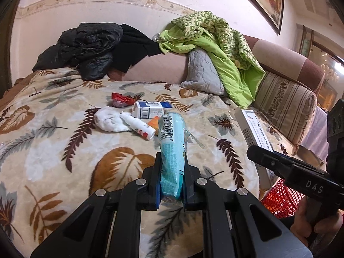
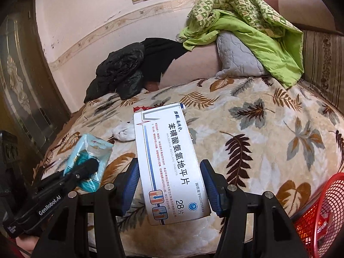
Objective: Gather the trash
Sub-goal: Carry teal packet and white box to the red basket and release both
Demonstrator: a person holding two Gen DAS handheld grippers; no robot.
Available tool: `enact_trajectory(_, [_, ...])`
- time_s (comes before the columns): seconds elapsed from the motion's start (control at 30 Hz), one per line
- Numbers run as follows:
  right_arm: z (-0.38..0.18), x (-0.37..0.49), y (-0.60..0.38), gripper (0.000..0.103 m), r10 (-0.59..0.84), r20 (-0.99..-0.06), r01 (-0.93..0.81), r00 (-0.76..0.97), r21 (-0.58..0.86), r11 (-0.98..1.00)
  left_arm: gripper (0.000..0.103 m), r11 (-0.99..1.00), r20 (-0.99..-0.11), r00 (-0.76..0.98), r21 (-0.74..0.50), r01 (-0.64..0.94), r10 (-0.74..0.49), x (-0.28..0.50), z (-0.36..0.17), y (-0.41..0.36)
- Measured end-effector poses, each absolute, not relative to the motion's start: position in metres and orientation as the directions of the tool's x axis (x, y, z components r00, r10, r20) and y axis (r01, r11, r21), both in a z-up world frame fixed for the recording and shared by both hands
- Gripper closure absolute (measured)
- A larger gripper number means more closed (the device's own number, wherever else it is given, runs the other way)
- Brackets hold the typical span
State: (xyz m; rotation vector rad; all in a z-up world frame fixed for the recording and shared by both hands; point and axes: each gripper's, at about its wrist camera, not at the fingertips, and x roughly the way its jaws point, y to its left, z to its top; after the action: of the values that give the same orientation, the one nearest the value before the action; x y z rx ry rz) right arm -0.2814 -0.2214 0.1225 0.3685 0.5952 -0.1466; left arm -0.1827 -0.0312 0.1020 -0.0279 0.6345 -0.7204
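Left gripper (image 1: 172, 185) clamps the blue wipes packet (image 1: 172, 150); right gripper (image 2: 169, 189) holds the white tablet box (image 2: 169, 163) across its width, both above the bed (image 1: 53, 150). Best carry each over the red basket (image 2: 322, 210) before releasing, box first since it is nearer. Basket mostly cut off at frame edge; its contents unreadable.
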Motion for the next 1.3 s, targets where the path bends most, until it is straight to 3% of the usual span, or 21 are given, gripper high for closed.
enact_trajectory(0.3, [0.118,-0.295,-0.251,0.042,0.008,-0.561,0.271,0.828,0.413,0.869,0.09,0.753,-0.546,0.553,-0.251,0.609,-0.629,-0.188,0.092,-0.044])
enact_trajectory(0.57, [0.133,-0.348,-0.295,0.042,-0.061,-0.558,0.353,0.828,0.433,0.83,0.09,0.677,-0.552,0.483,-0.221,0.702,-0.68,-0.221,0.104,-0.089])
enact_trajectory(0.97, [0.14,-0.491,-0.392,0.042,-0.275,-0.569,0.572,0.775,0.448,0.687,0.09,0.408,-0.571,0.218,-0.228,0.884,-0.792,-0.292,0.127,-0.208])
enact_trajectory(1.3, [0.113,-0.551,-0.447,0.041,-0.354,-0.615,0.69,0.705,0.479,0.542,0.09,0.227,-0.644,-0.027,-0.309,0.923,-0.765,-0.35,0.113,-0.311])
